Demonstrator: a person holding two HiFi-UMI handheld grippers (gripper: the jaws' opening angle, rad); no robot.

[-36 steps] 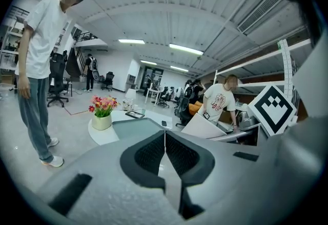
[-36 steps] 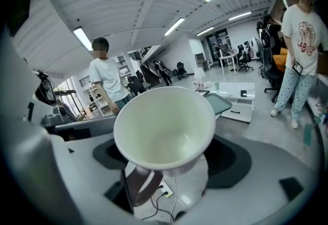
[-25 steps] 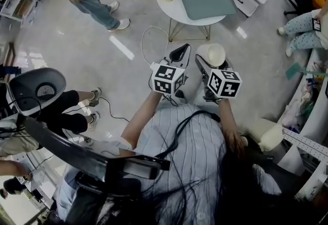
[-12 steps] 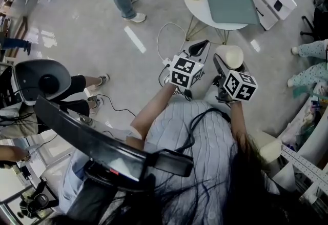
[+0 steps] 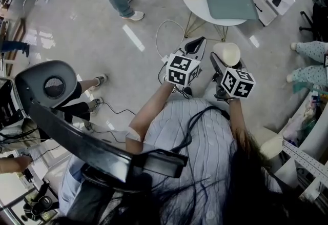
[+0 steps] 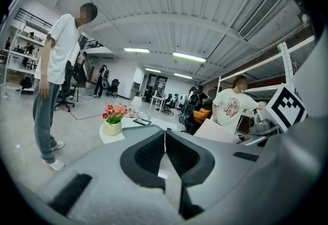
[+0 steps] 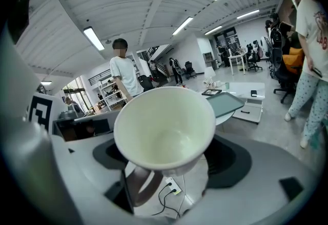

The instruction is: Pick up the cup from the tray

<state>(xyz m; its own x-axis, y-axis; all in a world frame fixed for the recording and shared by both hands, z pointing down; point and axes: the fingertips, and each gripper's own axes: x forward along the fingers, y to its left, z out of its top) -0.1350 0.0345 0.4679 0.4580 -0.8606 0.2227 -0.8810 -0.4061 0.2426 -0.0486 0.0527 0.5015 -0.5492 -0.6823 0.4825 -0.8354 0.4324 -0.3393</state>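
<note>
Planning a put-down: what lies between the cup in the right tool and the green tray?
Head view: between cup and tray, only bare floor, then legs and rim of the round table.

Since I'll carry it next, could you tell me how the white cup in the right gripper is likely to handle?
The cup looks empty, so probably light. Its smooth, tapered wall might slip through a loose grip.

Pale striped shirt (image 5: 205, 152) crossed by a black cable (image 5: 190, 125); grey left tongs (image 5: 193, 44) and right tongs (image 5: 225, 60) carry black-and-white marker cubes (image 5: 182, 69).
</note>
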